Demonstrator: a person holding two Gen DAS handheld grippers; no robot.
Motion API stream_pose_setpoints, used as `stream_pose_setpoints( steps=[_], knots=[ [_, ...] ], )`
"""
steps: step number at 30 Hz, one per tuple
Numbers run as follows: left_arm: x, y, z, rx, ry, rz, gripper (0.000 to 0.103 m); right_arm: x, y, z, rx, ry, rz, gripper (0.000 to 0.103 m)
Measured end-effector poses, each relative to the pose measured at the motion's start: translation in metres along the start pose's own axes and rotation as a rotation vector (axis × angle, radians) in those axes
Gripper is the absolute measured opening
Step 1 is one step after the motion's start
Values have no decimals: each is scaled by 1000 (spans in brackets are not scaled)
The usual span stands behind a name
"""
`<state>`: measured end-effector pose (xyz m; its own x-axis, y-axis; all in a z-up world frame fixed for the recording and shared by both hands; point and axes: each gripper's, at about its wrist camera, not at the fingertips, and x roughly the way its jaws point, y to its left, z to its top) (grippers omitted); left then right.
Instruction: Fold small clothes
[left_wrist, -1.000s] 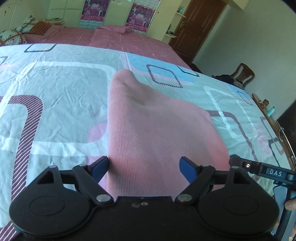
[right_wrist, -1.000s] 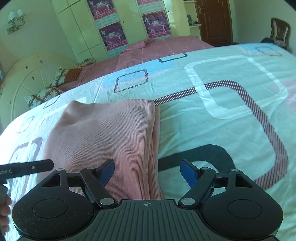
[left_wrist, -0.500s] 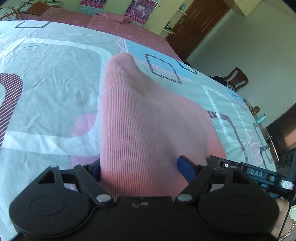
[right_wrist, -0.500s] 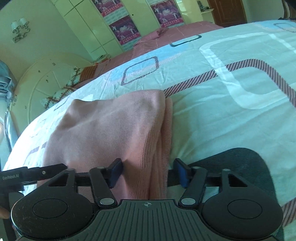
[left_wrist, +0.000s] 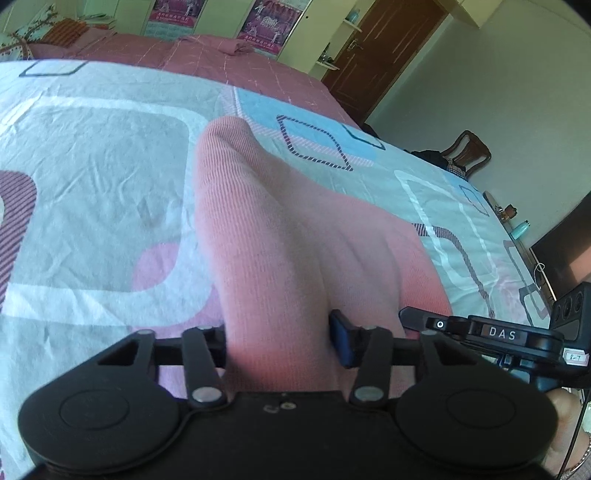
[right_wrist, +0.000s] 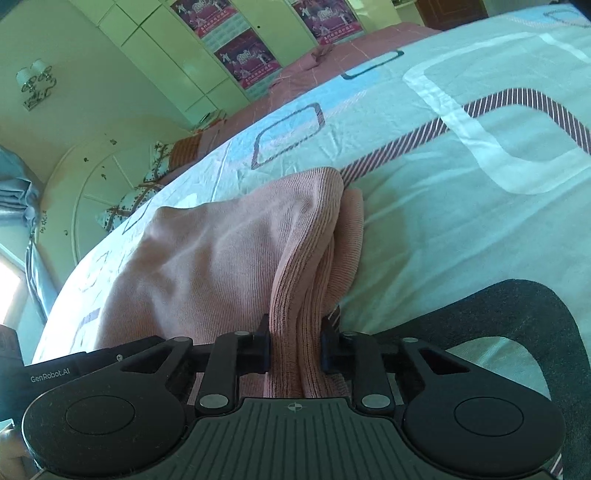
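Item: pink ribbed garment (left_wrist: 280, 240), already doubled into layers, lying on the patterned bedsheet (left_wrist: 92, 177) near your edge of the bed

Left gripper (left_wrist: 280, 341): your fingers sit either side of the near hem with cloth bunched between them; the blue pad (left_wrist: 341, 343) presses the fabric on one side, the other pad is hidden behind it. Judged pinching the garment

Right gripper (right_wrist: 295, 343): fingers drawn close on the stacked ribbed edge (right_wrist: 295, 314), several layers visibly squeezed between the pads. Pinching the garment

Position: you hold one near edge at two points, your right gripper at the corner where the layers show, the left further along. The far end (right_wrist: 325, 184) rests flat on the sheet

Step in hand, by judgement: grasp secured for a further fold

Next move calls for: lifting both holds together and level, carrying the edge over toward the far end, keeping every layer in the right pinch so none slips out, then laying it down square before you let go
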<state>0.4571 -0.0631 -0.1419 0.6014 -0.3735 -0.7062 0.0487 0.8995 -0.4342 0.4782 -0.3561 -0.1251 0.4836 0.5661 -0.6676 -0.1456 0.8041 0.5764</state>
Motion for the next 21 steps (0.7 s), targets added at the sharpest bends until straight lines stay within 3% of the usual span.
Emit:
stream_pose_setpoints(
  steps=[4,12,21],
  knots=[
    [-13,-3,1,23,-23,-11,33,-11,13,-1,2,-43,19,22],
    [-52,-7,3,49,-69,-49,31,-29,60,0,-15,-81,83,22],
    [-131,48,3,59,-130,-32,31,-20,150,-23,-54,-101,133,22]
  ],
)
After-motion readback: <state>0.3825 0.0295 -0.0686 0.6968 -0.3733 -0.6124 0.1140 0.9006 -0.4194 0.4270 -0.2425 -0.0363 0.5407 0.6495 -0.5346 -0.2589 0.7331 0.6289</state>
